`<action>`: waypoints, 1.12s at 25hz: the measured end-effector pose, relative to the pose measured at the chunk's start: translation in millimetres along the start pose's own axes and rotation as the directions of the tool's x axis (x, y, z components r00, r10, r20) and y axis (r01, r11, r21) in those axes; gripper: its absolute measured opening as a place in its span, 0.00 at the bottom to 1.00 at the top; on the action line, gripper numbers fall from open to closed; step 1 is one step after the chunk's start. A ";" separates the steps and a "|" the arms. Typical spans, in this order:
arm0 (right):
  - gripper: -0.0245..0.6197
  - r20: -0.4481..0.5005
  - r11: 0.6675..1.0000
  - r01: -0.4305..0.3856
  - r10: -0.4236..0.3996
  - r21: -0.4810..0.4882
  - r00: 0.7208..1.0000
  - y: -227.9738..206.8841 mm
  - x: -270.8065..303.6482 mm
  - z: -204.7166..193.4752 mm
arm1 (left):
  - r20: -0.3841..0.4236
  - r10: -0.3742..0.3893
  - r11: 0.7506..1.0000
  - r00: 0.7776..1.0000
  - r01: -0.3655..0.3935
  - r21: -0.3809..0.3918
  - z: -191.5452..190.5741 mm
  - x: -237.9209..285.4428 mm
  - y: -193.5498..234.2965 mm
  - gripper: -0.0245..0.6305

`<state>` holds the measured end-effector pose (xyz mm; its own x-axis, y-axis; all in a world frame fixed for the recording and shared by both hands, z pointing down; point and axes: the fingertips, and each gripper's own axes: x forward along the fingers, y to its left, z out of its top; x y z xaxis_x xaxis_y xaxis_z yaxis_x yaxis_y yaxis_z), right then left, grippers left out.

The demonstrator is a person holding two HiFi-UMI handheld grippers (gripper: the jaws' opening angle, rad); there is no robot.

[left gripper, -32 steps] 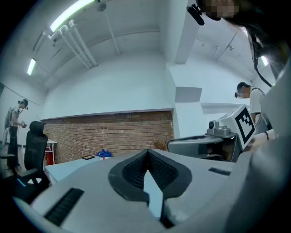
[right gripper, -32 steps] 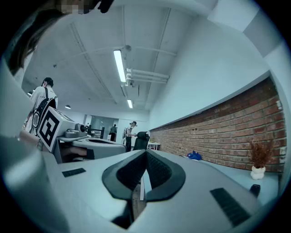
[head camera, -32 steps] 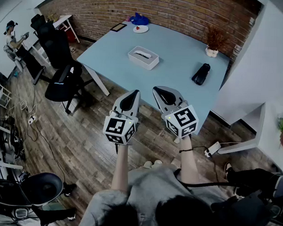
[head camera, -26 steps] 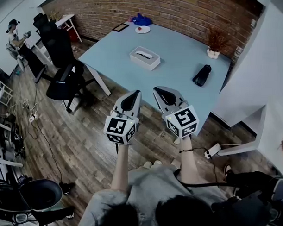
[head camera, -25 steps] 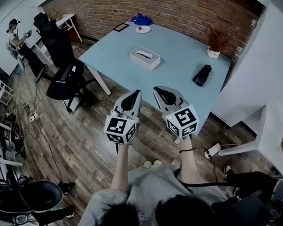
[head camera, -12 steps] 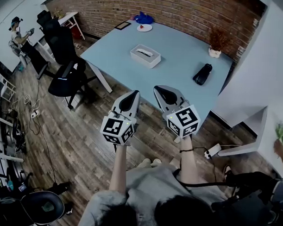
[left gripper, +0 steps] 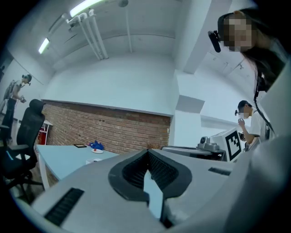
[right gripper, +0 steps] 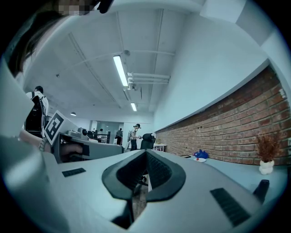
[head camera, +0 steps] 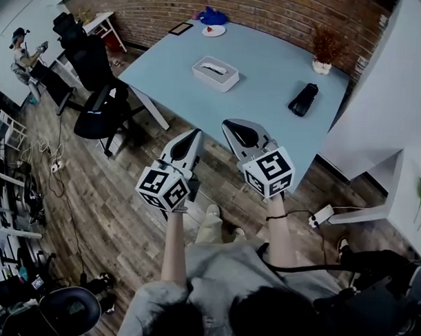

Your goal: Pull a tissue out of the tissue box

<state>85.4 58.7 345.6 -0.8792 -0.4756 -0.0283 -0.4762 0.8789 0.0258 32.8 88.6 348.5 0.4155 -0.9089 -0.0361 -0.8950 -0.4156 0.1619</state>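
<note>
The white tissue box (head camera: 215, 73) lies on the light blue table (head camera: 261, 97), a tissue showing in its top slot. Both grippers hang level over the wooden floor in front of the table's near edge, well short of the box. My left gripper (head camera: 192, 134) is shut with nothing in it; its jaw tips meet in the left gripper view (left gripper: 147, 152). My right gripper (head camera: 234, 125) is beside it, also shut and empty, tips together (right gripper: 146, 152). In the left gripper view the box is a small white shape (left gripper: 93, 160) just above the jaw's edge.
On the table are a black case (head camera: 303, 99), a potted dry plant (head camera: 323, 52), a blue object by a plate (head camera: 211, 18) and a dark tablet (head camera: 179, 28). Black office chairs (head camera: 99, 105) stand left of the table. A white cabinet (head camera: 378, 108) flanks its right side.
My left gripper has rolled and its marker cube has drifted down and left. The head view has shifted a little, and a shoe now shows below the grippers. The right gripper has held still.
</note>
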 end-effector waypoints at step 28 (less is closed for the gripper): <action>0.04 -0.128 0.991 0.132 -0.133 -0.023 0.983 -68.3 121.3 -40.2 | -0.089 -0.072 0.997 0.993 0.073 0.007 -24.1 78.5 140.9 0.04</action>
<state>10.7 -60.5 380.6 -0.8021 -0.5893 0.0965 -0.5880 0.8076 0.0444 -56.7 -40.4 392.3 0.4916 -0.8699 0.0405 -0.8635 -0.4809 0.1517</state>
